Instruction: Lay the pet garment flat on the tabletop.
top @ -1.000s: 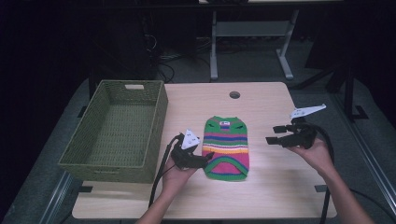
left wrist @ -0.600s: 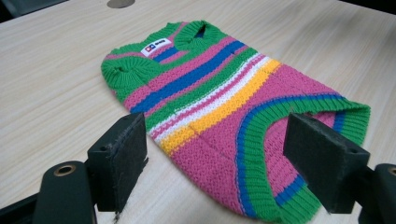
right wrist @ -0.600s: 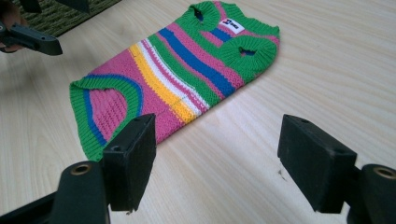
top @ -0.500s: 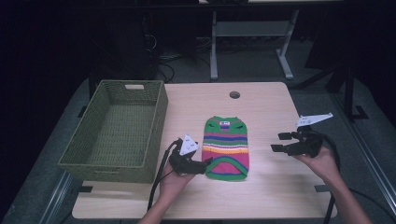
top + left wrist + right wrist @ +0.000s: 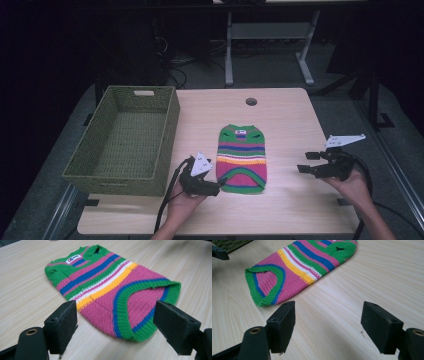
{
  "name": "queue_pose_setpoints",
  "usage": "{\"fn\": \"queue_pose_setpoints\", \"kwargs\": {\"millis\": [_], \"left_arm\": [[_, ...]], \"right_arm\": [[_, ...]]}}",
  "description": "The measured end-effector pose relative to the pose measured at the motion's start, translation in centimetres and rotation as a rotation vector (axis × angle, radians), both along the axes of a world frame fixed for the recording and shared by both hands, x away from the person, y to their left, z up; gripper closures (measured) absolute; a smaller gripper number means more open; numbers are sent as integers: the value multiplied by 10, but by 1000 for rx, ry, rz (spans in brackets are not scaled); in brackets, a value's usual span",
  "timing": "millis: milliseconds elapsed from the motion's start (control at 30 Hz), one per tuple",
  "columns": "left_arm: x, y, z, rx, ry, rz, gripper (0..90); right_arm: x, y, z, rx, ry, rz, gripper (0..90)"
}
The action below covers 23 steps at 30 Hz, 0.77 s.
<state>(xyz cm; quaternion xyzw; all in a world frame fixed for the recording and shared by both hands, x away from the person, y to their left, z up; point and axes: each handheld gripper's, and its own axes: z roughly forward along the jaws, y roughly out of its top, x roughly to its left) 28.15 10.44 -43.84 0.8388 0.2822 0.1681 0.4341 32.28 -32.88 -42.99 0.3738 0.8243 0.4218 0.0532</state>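
A small striped knitted sweater (image 5: 242, 157) in green, pink, blue, white and yellow lies flat on the wooden table (image 5: 280, 112), neck end away from me. My left gripper (image 5: 220, 181) sits low at its near left corner, open, jaws either side of the green hem (image 5: 125, 322). My right gripper (image 5: 306, 162) hovers open to the right of the sweater, apart from it, over bare wood; the sweater (image 5: 297, 267) lies ahead and left of its jaws.
A green woven basket (image 5: 127, 140) stands empty at the table's left side. A round cable hole (image 5: 251, 101) marks the far middle of the table. The table's front edge runs just below both hands.
The right gripper has dropped lower and drawn back toward me on the right. The left gripper has shifted slightly nearer the sweater's near left corner. The sweater has not moved.
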Motion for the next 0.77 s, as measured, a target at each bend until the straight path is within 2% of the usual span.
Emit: {"fn": "queue_pose_setpoints", "kwargs": {"millis": [67, 300, 567, 600, 767], "left_arm": [[-1, 2, -2, 19, 2, -1, 190], [-10, 11, -6, 7, 14, 6, 190], [-18, 17, -10, -6, 38, -3, 191], [-19, 17, -10, -22, 41, 0, 191], [-26, 16, -9, -40, 30, -8, 191]], "right_arm": [[-3, -2, -3, -4, 4, -7, 272], [-18, -7, -12, -26, -6, -17, 272], [-36, -12, -23, -3, 14, -49, 266], [-39, -11, -23, -10, 10, -58, 262], [-61, 1, -16, -22, -53, -78, 262]]}}
